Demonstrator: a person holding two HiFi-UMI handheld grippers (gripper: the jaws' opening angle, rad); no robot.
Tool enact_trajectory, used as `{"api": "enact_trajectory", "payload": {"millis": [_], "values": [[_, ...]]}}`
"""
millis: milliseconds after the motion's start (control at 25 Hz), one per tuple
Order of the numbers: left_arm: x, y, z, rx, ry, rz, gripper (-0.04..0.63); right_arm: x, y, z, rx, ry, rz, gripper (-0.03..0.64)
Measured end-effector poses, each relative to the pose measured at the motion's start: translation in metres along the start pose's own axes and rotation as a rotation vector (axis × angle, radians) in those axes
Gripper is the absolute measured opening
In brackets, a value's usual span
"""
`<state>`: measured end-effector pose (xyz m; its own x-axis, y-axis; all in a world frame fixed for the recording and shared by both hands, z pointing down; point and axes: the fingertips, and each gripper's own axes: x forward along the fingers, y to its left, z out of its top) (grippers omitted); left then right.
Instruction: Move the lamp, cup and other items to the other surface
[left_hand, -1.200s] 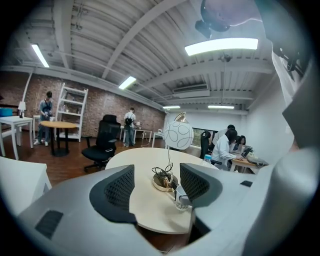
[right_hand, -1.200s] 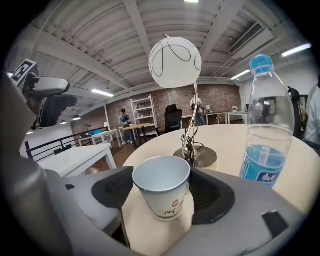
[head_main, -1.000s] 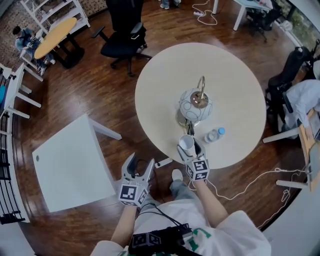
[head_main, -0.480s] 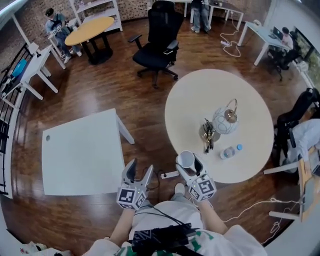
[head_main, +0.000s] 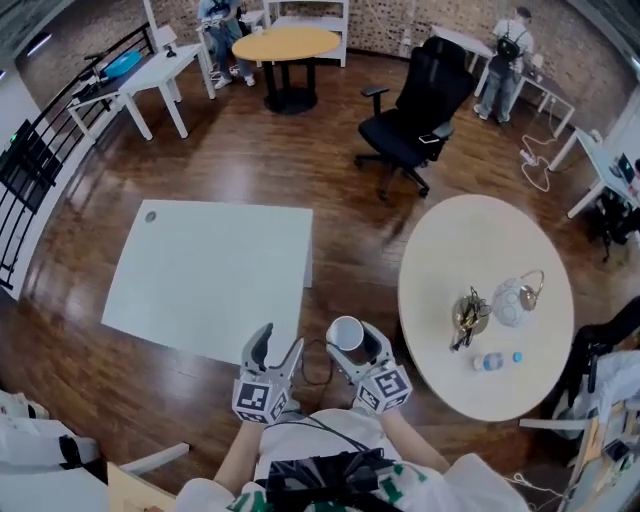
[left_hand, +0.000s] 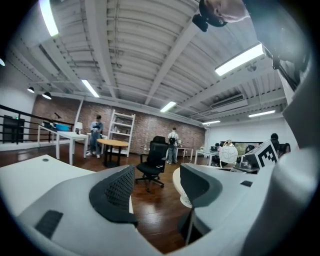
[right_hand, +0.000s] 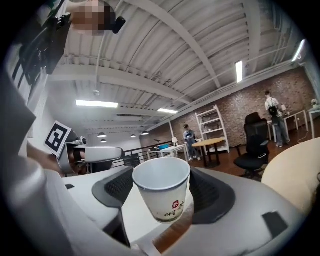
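My right claw (head_main: 352, 342) is clamped on the cup (right_hand: 162, 192), one pad on each side of its wall a little below the rim. The cup hangs in the air, tipped slightly, just off the near right corner of the square worktop (head_main: 210, 275) and not yet over it. My left claw (head_main: 278, 345) stands apart with nothing between its jaws, just off that worktop's near edge.

The cup is thin paper and looks empty, so I judge it very light and easy to crush. A squeeze at the rim would fold it oval, so I would keep the pads on the wall where they are and press only enough to stop it slipping. It should be set down base first and level before I let go, or it may tip over.

The lamp (head_main: 515, 300) and bottle (head_main: 490, 362) stand well to the right of the square worktop, on the round worktop (head_main: 485, 245). I take the lamp's globe to be fragile and top-heavy, so its base or stem looks the safer hold. The bottle looks small, stiff and smooth.

A second ago the cup was at the round worktop's near edge, close to the lamp and bottle. Now it has travelled left to the square worktop, which has come to the middle of my view. My grip on the cup is unchanged, and my left claw stays open and empty.
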<state>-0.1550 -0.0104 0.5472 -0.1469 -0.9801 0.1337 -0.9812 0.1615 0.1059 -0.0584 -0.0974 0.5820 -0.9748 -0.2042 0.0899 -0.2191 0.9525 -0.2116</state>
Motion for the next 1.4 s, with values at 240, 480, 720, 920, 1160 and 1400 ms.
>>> {"api": "enact_trajectory", "payload": {"millis": [240, 480, 720, 920, 1160, 1400], "values": [[-0.047, 0.088, -0.013, -0.029, 0.008, 0.204, 0.265, 0.094, 0.064, -0.028, -0.020, 0.079, 0.221, 0.360], [-0.127, 0.164, -0.029, -0.085, -0.007, 0.450, 0.264, 0.166, 0.143, -0.059, -0.028, 0.162, 0.425, 0.362], [-0.200, 0.236, -0.024, -0.133, -0.007, 0.604, 0.264, 0.251, 0.239, -0.082, -0.056, 0.226, 0.566, 0.363], [-0.222, 0.269, -0.037, -0.162, -0.001, 0.668, 0.264, 0.309, 0.269, -0.121, -0.083, 0.286, 0.589, 0.364], [-0.240, 0.294, -0.058, -0.187, 0.050, 0.695, 0.264, 0.367, 0.290, -0.167, -0.108, 0.307, 0.586, 0.364], [-0.242, 0.307, -0.065, -0.185, 0.072, 0.678, 0.265, 0.399, 0.287, -0.217, -0.177, 0.335, 0.548, 0.366]]}}
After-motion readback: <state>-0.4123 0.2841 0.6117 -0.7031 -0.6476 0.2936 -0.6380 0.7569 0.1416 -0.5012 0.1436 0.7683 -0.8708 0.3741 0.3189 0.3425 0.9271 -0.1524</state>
